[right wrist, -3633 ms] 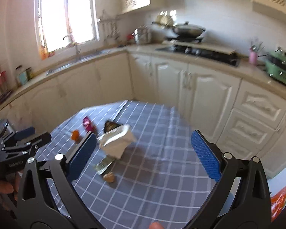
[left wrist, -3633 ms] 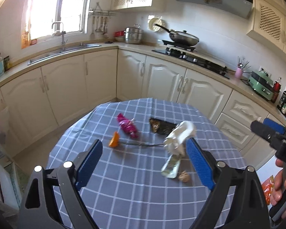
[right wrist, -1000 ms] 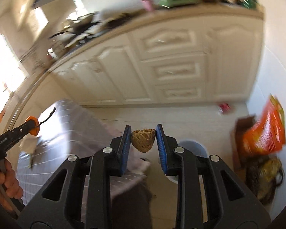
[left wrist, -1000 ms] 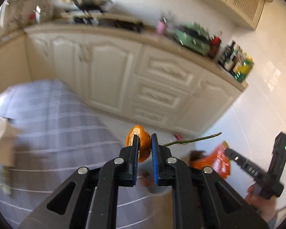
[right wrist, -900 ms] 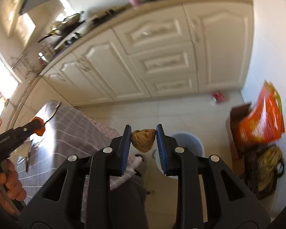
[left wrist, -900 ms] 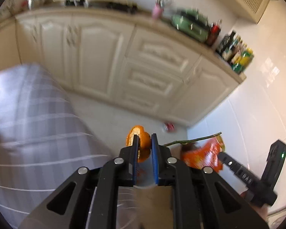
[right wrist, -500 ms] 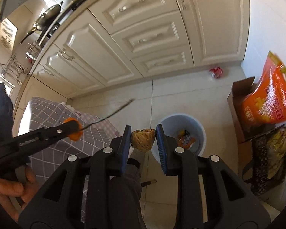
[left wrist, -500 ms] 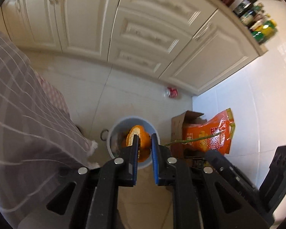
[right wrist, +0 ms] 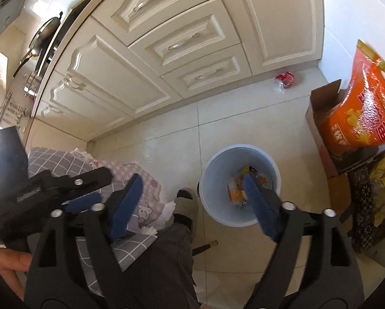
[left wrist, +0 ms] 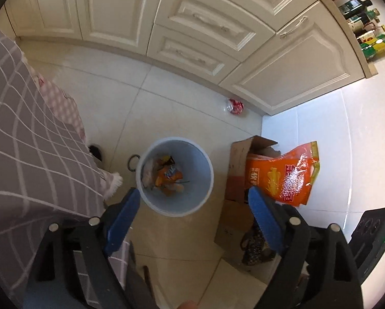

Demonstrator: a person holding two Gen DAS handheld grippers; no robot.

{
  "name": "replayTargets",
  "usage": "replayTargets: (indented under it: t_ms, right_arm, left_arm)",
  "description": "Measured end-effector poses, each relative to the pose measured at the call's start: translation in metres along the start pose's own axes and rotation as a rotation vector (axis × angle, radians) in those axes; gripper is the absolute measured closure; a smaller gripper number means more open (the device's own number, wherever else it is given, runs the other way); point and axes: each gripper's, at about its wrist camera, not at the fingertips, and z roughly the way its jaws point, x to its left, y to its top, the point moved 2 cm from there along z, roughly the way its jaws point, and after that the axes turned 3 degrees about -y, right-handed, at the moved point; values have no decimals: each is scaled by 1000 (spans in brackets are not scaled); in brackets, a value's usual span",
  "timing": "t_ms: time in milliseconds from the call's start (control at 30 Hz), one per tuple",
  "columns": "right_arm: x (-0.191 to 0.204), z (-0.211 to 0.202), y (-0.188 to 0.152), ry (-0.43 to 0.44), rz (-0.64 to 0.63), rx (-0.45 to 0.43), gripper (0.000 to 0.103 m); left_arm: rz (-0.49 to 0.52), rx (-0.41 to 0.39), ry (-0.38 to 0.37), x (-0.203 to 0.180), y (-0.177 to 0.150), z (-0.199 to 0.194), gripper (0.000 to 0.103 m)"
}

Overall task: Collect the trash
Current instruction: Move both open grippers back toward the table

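A pale blue trash bin stands on the tiled floor, with orange peel, wrappers and a thin stem lying inside. My left gripper hangs above its near rim, jaws opening wide, nothing between them. In the right wrist view the same bin sits just beyond my right gripper, whose jaws are also opening and hold nothing; its right blue pad overlaps the bin's mouth. The left gripper's body shows at the left, held by a hand.
A checked tablecloth hangs at the left. Right of the bin stand a cardboard box and an orange bag. A crushed red can lies by the cream cabinets. A person's slippered foot is beside the bin.
Both grippers have let go: the orange peel with its stem and the brown lump are gone from between the pads, and both pairs of jaws now stand wide. Both hands sank toward the bin.
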Motion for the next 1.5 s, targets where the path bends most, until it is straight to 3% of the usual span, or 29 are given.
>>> replayTargets:
  t_ms: [300, 800, 1200, 1500]
  right_arm:
    - [12, -20, -3, -20, -17, -36, 8]
    - [81, -77, -5, 21, -119, -146, 8]
    - [154, -131, -11, 90, -239, -247, 8]
    - [228, -162, -33, 179, -382, -284, 7]
  left_arm:
    - [87, -81, 42, -4, -10, -47, 12]
    - [228, -298, 91, -7, -32, -160, 10]
    - [236, -476, 142, 31, -53, -253, 10]
    - [220, -622, 183, 73, -81, -322, 9]
